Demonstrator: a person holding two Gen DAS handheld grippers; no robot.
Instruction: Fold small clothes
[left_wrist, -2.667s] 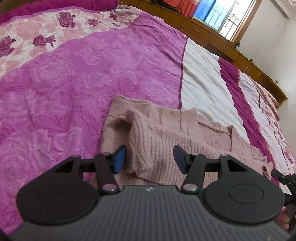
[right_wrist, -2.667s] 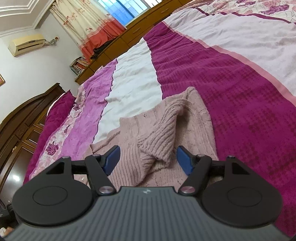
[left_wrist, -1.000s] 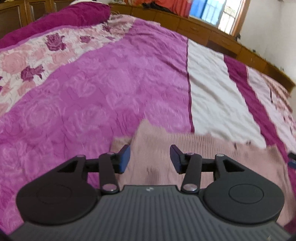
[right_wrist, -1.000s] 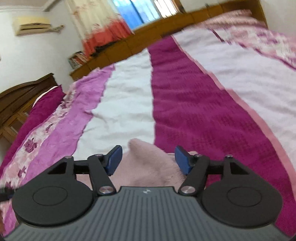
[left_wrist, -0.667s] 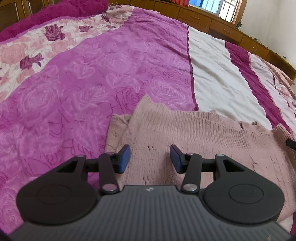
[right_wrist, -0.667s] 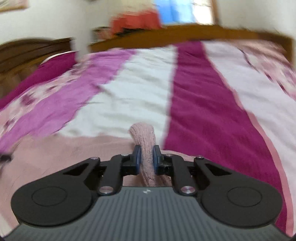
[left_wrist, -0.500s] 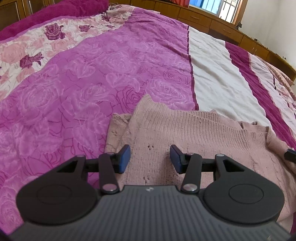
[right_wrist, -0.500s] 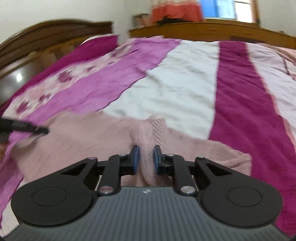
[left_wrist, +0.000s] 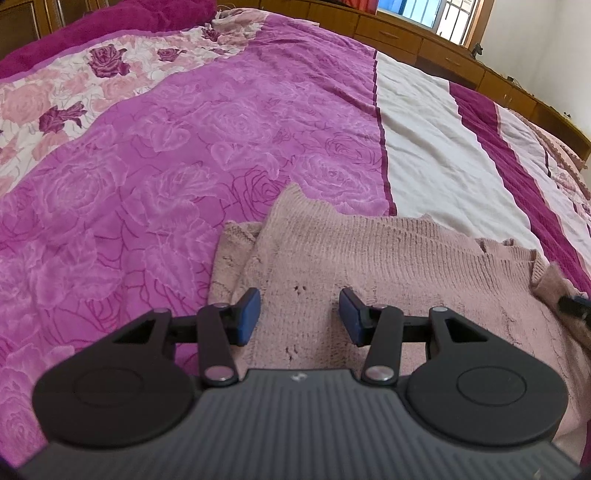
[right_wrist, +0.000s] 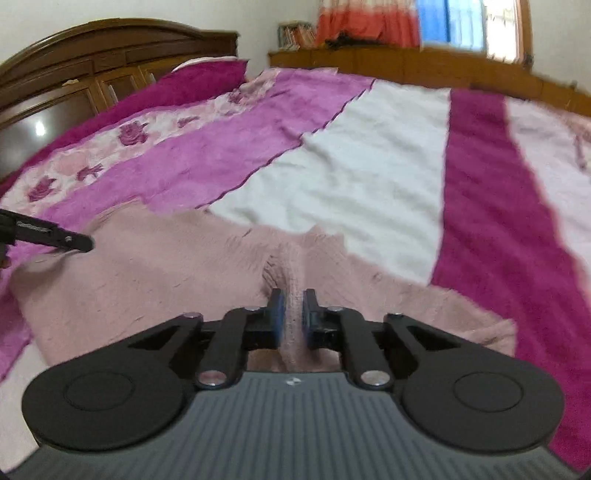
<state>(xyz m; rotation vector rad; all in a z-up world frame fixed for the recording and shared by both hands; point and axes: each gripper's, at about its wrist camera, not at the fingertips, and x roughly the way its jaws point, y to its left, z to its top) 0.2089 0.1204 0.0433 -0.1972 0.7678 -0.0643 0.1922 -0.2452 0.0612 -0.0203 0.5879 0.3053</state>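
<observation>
Sweater (left_wrist: 388, 266), pink knit, lies spread flat near the bed's (left_wrist: 184, 140) front edge. Right gripper (right_wrist: 291, 314) has its fingers clamped on a raised pinch of the knit; left gripper (left_wrist: 299, 314) hovers over it, fingers apart.

The right tool (right_wrist: 292, 314) pinches a raised fold of the pink knit sweater (right_wrist: 166, 273) lying on the bed (right_wrist: 369, 177).
</observation>
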